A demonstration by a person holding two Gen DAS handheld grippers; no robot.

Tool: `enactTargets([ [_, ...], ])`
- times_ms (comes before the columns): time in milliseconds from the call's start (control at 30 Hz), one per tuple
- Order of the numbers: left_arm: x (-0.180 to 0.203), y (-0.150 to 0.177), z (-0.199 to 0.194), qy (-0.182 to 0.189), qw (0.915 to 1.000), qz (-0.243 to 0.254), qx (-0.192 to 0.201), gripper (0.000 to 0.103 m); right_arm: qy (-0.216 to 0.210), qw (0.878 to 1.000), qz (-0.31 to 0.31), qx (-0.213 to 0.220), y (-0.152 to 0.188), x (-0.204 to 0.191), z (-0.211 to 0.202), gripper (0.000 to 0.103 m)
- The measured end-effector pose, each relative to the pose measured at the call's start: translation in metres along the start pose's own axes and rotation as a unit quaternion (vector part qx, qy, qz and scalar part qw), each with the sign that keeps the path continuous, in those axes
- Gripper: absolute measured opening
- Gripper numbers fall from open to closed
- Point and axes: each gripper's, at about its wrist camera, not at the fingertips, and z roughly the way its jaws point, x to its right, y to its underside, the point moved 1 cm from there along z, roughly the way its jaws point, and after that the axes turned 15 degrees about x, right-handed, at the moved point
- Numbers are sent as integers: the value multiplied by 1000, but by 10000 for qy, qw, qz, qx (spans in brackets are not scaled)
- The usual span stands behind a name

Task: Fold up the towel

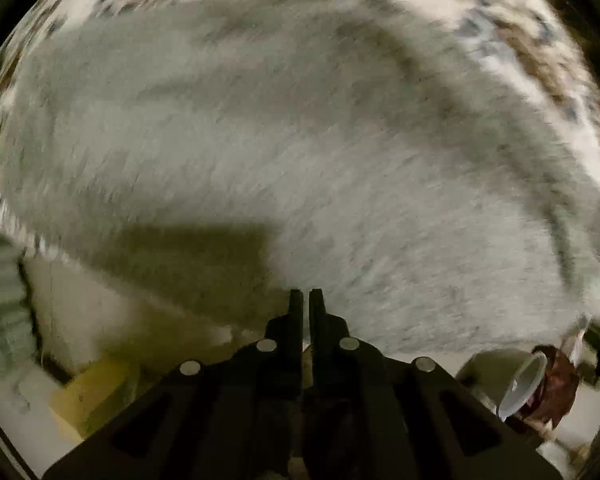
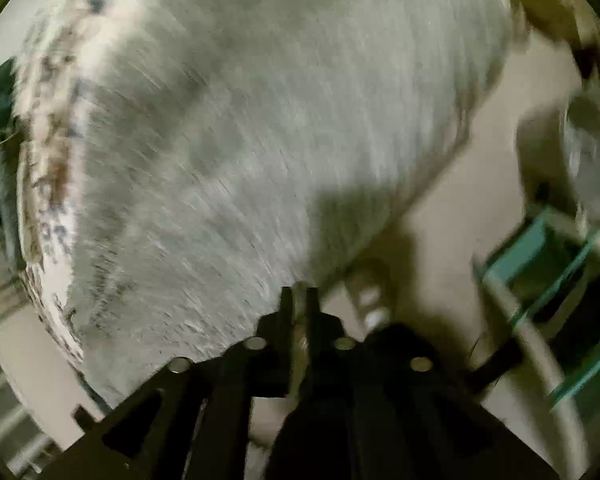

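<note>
A pale grey towel [image 1: 284, 140] lies spread over the table and fills most of both blurred views. In the left wrist view, my left gripper [image 1: 306, 294] points straight down at the towel's near edge. Its two black fingers are pressed together, and the cloth's edge appears to be pinched at their tips. In the right wrist view the same towel [image 2: 240, 140] runs up and to the left. My right gripper [image 2: 299, 292] sits at the towel's lower right edge. Its fingers stand slightly apart, with a pale strip of cloth showing in the gap.
A patterned brown and blue cloth [image 1: 520, 40] lies under the towel's far side. A plastic cup with a brown wrapper [image 1: 528, 384] stands at lower right of the left view and something yellow [image 1: 96, 388] at lower left. A teal frame [image 2: 540, 248] and a glass vessel [image 2: 588, 160] stand right of the right gripper.
</note>
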Motion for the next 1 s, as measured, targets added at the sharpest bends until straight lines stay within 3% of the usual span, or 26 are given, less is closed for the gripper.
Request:
enactTargets([
  [33,5,-5,-5,-39,9998,148,105,4,4,9992,-224,338,-15,-6,-17,40],
  [67,9,-9,-8,-21,9995,239,217,6,1,9973,-417,606,-30,-7,-31,62],
  [133,20,-18,-11,11,9980,447,450,26,223,9877,-902,1256,-71,-23,-53,67],
  [167,26,-23,-9,50,9975,494,512,32,294,9833,-1095,1421,-91,-29,-57,71],
  [233,35,-32,-7,79,9970,502,581,62,399,9761,-1380,1633,-130,-38,-57,77],
  [267,40,-36,-6,81,9967,500,640,67,458,9729,-1498,1699,-151,-41,-54,79],
  [367,50,-51,-2,26,9951,595,785,69,705,9644,-1903,1694,-196,-47,-31,80],
  [400,57,-59,-2,16,9950,611,785,69,580,9677,-1917,1532,-206,-47,-23,53],
  [433,61,-64,0,29,9951,608,774,69,579,9686,-1876,1527,-208,-47,-21,17],
  [467,67,-76,1,26,9951,597,786,69,691,9672,-1809,1642,-208,-46,-23,12],
  [600,94,-85,7,48,9939,690,863,69,649,9530,-1817,2335,-196,-46,-59,10],
  [700,120,-88,24,87,9917,842,971,69,710,9536,-1364,2590,-190,-26,-76,10],
  [900,142,-120,49,-139,9872,1129,1119,69,727,9686,-834,2226,-195,2,-50,13],
  [933,145,-126,56,-183,9873,1151,1078,69,650,9749,-787,1981,-198,7,-38,16],
  [1000,141,-128,57,-173,9887,1135,966,69,422,9843,-492,1645,-198,21,-28,54],
])
